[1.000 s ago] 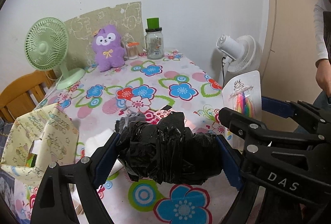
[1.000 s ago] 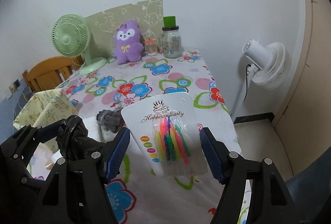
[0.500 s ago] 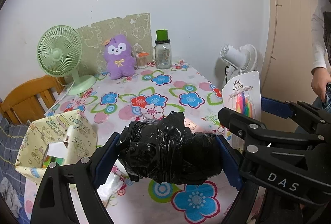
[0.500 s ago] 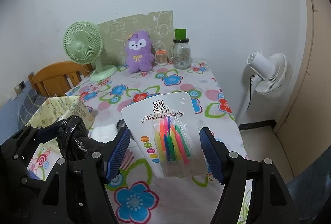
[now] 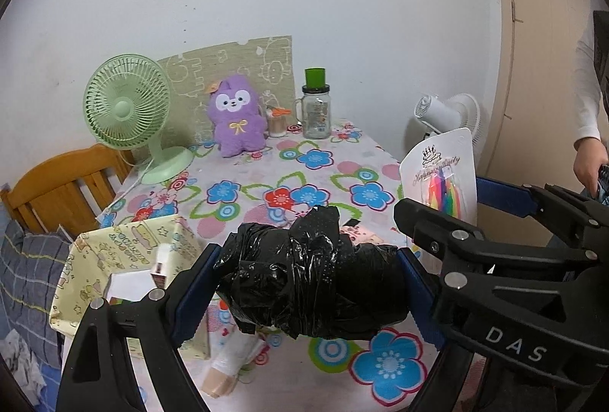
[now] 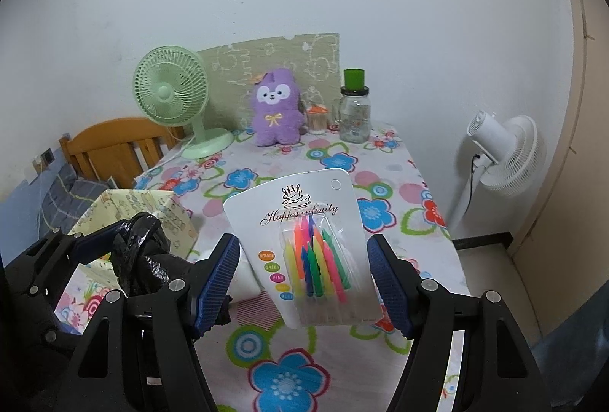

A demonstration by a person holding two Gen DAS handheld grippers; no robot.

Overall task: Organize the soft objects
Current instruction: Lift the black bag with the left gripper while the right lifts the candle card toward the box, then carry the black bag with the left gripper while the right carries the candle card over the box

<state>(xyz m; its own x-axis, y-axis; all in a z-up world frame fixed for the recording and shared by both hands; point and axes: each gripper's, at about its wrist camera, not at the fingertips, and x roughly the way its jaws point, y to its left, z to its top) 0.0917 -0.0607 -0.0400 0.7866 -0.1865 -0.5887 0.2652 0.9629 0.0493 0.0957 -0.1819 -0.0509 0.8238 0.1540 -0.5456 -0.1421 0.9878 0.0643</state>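
A crumpled black plastic bag bundle (image 5: 312, 282) hangs above the flowered table (image 5: 304, 160), and my left gripper (image 5: 308, 271) is shut on it from both sides. My right gripper (image 6: 304, 259) is shut on a white card pack of coloured birthday candles (image 6: 304, 252), held upright over the table's near right part. In the left wrist view the right gripper (image 5: 453, 198) and its candle pack (image 5: 441, 172) stand just right of the bundle. The right wrist view shows the left gripper (image 6: 152, 256) with the bundle (image 6: 144, 252) at lower left. A purple plush toy (image 5: 238, 118) sits at the table's far edge.
At the back stand a green desk fan (image 5: 127, 107), a glass jar with a green lid (image 5: 316, 111) and a small cup (image 5: 278, 122). A yellow fabric box (image 5: 125, 259) sits near left, a tube (image 5: 228, 366) below it. A wooden chair (image 5: 57, 179), white floor fan (image 6: 502, 153), person's hand (image 5: 588, 164).
Both grippers have risen and drawn back from the table with their loads still held. The table and its objects now look smaller and lower in both views.
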